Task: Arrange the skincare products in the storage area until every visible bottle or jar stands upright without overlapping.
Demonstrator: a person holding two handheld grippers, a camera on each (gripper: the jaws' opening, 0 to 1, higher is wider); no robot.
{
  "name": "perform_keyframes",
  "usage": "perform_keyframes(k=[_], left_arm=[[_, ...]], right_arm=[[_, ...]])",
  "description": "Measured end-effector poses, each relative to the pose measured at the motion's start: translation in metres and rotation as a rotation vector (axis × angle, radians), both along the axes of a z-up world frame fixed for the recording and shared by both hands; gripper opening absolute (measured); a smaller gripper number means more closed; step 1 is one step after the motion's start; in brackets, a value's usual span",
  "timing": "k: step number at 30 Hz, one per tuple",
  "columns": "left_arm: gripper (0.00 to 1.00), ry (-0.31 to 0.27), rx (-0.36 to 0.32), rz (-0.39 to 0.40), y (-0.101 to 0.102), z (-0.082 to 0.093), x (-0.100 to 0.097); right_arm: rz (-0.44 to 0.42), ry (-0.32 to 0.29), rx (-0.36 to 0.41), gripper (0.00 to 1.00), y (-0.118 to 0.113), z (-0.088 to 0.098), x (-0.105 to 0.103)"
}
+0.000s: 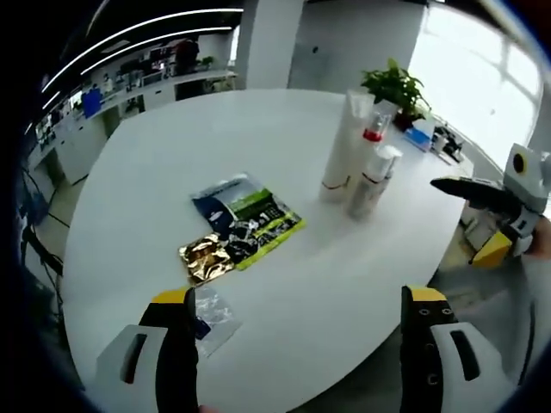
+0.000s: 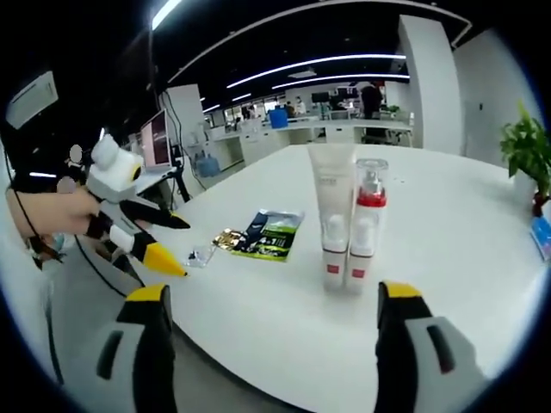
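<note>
A tall white tube (image 1: 344, 142) stands upright on the round white table (image 1: 284, 129), beside a bottle with a red collar (image 1: 373, 135) and a white bottle (image 1: 372, 182). In the right gripper view the tube (image 2: 330, 215) and the red-collared bottle (image 2: 366, 219) stand close together. Blue-green sachets (image 1: 250, 215), a gold sachet (image 1: 205, 255) and a small clear packet (image 1: 213, 314) lie flat. My left gripper (image 1: 299, 297) is open and holds nothing, near the table's edge. My right gripper (image 2: 273, 292) is open too, short of the bottles, and also appears as the right gripper (image 1: 461, 219).
A potted plant (image 1: 396, 86) and small boxes (image 1: 419, 136) sit at the table's far side. The left gripper (image 2: 185, 249), held in a hand (image 2: 60, 211), hangs off the table edge near the clear packet (image 2: 200, 255). Office desks lie beyond.
</note>
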State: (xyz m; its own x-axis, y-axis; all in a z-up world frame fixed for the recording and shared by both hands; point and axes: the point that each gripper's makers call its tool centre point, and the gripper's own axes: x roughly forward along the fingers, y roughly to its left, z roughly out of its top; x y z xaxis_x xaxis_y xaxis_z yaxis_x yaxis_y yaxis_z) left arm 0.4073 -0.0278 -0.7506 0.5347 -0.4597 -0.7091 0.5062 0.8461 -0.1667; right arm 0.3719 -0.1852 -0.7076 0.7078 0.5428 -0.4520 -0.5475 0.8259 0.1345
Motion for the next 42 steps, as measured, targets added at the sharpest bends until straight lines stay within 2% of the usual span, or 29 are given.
perform_keyframes(k=[8,13,14,17,21,25,29,33,36,42], left_arm=[[0.97,0.000,0.067,-0.017,-0.027,-0.010,0.020],[0.97,0.031,0.068,0.083,-0.031,-0.022,0.040],[0.97,0.034,0.074,0.084,-0.031,-0.022,0.041],[0.97,0.026,0.168,0.055,-0.032,-0.029,0.050],[0.97,0.028,0.166,0.073,-0.036,-0.033,0.064],[0.97,0.063,0.162,0.095,-0.040,-0.042,0.077],[0.97,0.083,0.161,0.192,-0.034,-0.052,0.094],[0.97,0.105,0.155,0.250,-0.031,-0.061,0.107],[0.97,0.114,0.133,0.288,-0.031,-0.064,0.115],[0.97,0.126,0.132,0.387,-0.022,-0.068,0.133]], right_arm=[[0.010,-0.025,-0.004,1.00,0.001,0.003,0.001],[0.014,-0.031,-0.006,0.98,0.001,0.003,0.001],[0.013,-0.033,-0.006,0.98,0.001,0.004,0.001],[0.003,-0.043,-0.009,0.99,-0.001,0.005,0.002],[-0.001,-0.032,0.002,0.98,-0.001,0.004,0.003],[-0.008,-0.023,0.010,0.98,-0.002,0.003,0.003],[-0.012,-0.013,0.012,0.98,-0.003,0.001,0.003],[-0.008,0.000,0.012,0.97,-0.002,-0.001,0.003],[-0.008,0.006,0.011,0.97,-0.002,-0.002,0.003],[-0.023,0.025,0.015,0.96,-0.004,-0.004,0.004]])
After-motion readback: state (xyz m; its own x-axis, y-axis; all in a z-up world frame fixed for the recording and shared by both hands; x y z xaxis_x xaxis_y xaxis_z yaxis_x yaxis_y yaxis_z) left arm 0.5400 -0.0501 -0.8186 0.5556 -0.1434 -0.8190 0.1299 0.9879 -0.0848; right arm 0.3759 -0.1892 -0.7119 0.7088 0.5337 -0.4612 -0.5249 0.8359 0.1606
